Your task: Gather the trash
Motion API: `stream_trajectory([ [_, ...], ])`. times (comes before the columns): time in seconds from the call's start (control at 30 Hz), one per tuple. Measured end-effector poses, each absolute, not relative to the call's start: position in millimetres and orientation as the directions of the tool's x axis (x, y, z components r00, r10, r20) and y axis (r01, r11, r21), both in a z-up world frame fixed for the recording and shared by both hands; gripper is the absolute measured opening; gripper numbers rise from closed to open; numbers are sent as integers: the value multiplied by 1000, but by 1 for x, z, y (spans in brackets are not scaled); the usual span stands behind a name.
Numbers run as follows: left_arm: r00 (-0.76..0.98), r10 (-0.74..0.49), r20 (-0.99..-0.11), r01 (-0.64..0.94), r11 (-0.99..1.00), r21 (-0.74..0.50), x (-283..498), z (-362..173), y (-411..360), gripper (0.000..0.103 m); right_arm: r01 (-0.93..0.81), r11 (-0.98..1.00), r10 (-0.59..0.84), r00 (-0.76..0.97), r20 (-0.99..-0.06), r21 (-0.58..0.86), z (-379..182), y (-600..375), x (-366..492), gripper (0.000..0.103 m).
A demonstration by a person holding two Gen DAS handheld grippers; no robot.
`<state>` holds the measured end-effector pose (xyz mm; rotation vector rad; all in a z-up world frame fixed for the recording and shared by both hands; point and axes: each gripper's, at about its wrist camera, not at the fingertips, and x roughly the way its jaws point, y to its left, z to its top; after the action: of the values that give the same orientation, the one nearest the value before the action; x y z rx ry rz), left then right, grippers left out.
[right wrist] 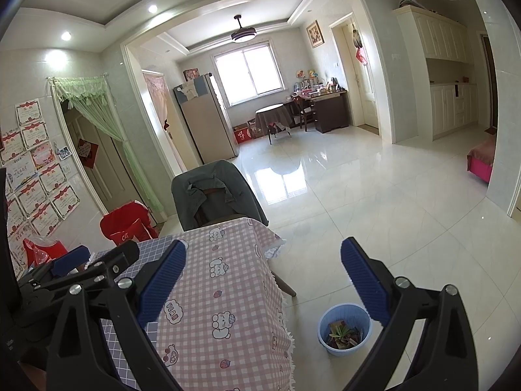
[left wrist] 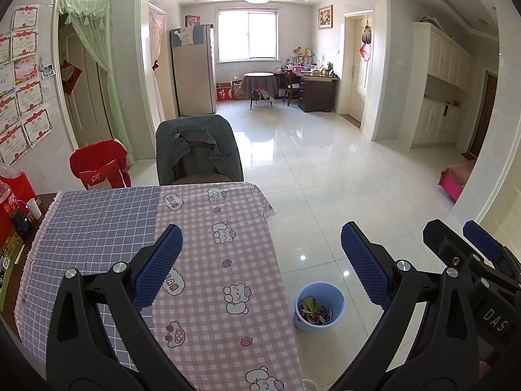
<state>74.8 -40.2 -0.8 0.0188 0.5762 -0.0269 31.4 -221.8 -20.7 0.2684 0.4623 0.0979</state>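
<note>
A: Where is the rubbish?

B: None shows on the table (left wrist: 202,260); its checked cloth looks bare. The blue bin (left wrist: 319,306) on the floor, just right of the table, holds wrappers.

A: And the grippers?

B: The left gripper (left wrist: 260,267) and right gripper (right wrist: 263,283) both gape wide, empty, above the table's near edge. The bin sits lower right; the right one seems nearer.
</note>
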Motion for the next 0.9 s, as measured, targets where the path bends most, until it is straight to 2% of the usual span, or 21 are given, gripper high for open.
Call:
stream_trajectory([
  [0.9,833,-23,-553,33,999,8,78,-5,-40,96,-30,959,155,887,-434,281,-22,-222,31,94],
])
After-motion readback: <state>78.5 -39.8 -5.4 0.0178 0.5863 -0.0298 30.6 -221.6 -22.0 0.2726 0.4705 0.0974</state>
